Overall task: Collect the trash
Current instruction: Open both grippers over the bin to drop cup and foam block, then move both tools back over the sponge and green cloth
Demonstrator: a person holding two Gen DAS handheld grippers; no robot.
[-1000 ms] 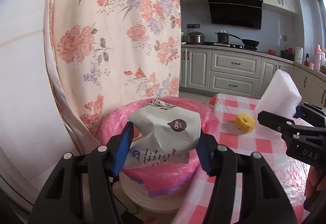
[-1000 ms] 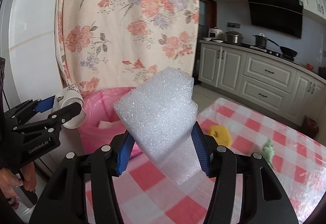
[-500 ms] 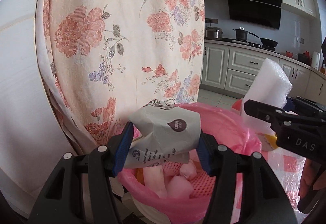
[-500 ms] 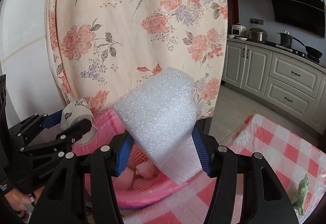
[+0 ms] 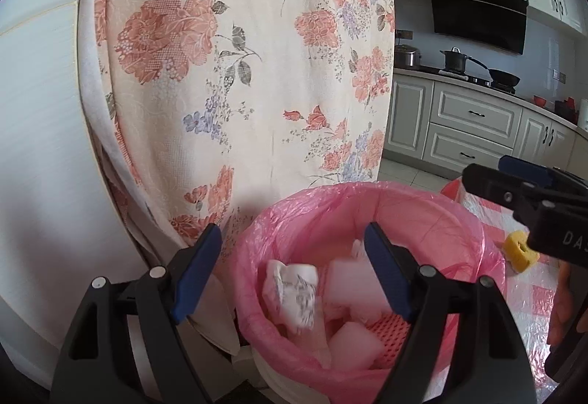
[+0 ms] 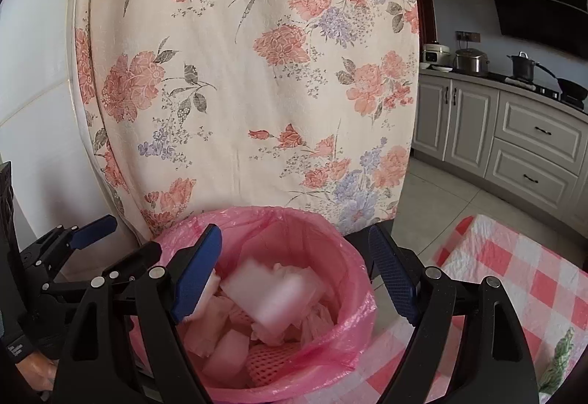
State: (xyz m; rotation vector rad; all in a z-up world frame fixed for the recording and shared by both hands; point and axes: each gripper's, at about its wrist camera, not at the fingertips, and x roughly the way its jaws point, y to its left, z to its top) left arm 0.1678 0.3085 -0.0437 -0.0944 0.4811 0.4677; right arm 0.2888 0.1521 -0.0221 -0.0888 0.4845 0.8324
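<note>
A bin lined with a pink bag point(image 5: 367, 198) point(image 6: 352, 257) stands beside the table. My left gripper point(image 5: 294, 271) is open and empty above it. A crumpled printed paper wrapper point(image 5: 294, 290) lies in the bin. My right gripper point(image 6: 294, 271) is open and empty over the bin too. A white foam piece point(image 6: 272, 290), blurred, is inside the bin on other white and pink trash. The right gripper point(image 5: 529, 198) shows at the right of the left wrist view. The left gripper point(image 6: 84, 242) shows at the left of the right wrist view.
A floral cloth point(image 5: 239, 73) hangs right behind the bin. A red-checked tablecloth point(image 6: 514, 279) covers the table at right, with a yellow piece point(image 5: 520, 249) and a green scrap point(image 6: 560, 356) on it. Kitchen cabinets point(image 6: 529, 147) stand far back.
Both grippers have opened. The paper wrapper has dropped from the left gripper and the foam piece from the right gripper into the bin.
</note>
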